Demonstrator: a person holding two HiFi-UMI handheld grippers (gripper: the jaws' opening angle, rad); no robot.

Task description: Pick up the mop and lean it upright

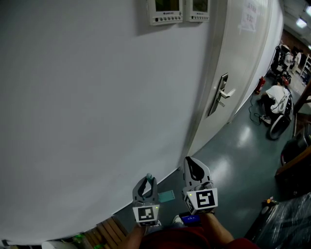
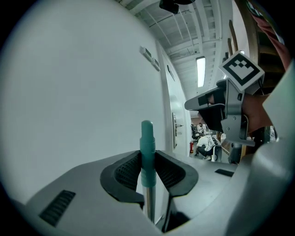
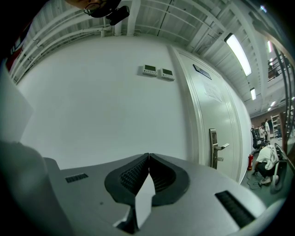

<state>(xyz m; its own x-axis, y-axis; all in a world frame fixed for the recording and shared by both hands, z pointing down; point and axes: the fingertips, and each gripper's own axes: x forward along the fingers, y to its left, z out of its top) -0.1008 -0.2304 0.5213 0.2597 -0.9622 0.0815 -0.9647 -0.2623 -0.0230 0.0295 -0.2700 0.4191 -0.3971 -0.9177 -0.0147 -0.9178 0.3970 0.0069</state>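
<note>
While the head view looks steeply down a white wall (image 1: 97,112), the left tongs (image 1: 147,183) are clamped on the teal top end of the mop handle (image 1: 149,177), close in front of that wall. The right tongs (image 1: 190,163) hang just beside them, nearer the white door (image 1: 243,58) with its lever handle (image 1: 221,95). Two wall control panels (image 1: 166,10) sit high up, and the floor (image 1: 233,155) is grey-green.

From the left gripper view, the ribbed pads (image 2: 126,171) press on the handle's teal grip from both sides. The handle stands upright, with its bare metal shaft (image 2: 150,205) running down below the grip. Whether it touches the wall cannot be told.

From the right gripper view, the jaws meet tip to tip with nothing between them, and they face the wall and door.
</note>
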